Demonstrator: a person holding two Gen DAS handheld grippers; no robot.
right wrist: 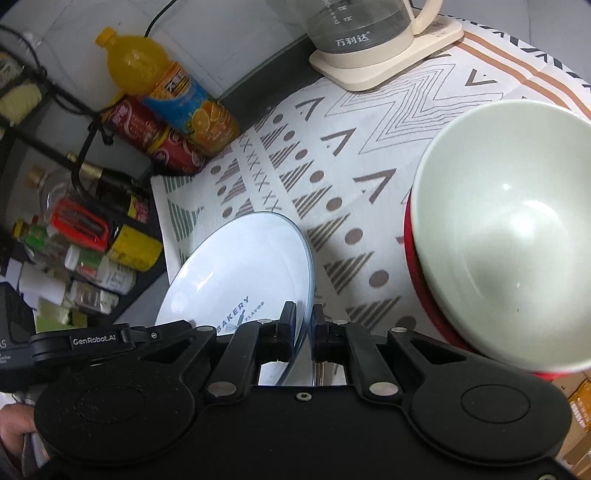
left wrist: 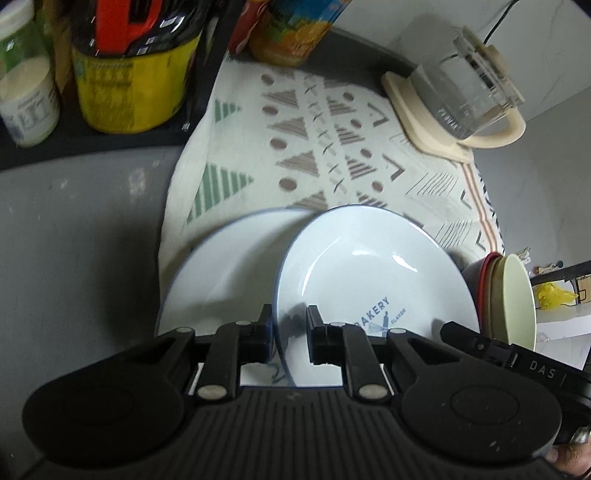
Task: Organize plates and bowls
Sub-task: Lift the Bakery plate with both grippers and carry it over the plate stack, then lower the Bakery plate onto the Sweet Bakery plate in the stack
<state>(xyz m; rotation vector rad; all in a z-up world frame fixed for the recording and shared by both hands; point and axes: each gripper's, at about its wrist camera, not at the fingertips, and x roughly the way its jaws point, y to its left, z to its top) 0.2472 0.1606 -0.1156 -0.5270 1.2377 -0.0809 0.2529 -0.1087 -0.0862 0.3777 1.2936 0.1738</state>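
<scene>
a grey tabletop (left wrist: 74, 229) carries a pale patterned cloth (left wrist: 295, 147) spread across it. on the cloth's far corner stands a cream kettle base (right wrist: 384, 62) with a glass kettle (right wrist: 354, 26). at the cloth's far edge lie an orange drink bottle (right wrist: 170, 88) and a red bottle (right wrist: 155, 136). a flat white plate (left wrist: 221, 273) lies on the cloth's near part.

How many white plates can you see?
2. The BAKERY plate is tilted up, pinched at its rim by both tools. The second plate lies on the patterned cloth behind it. More could be hidden underneath.
</scene>
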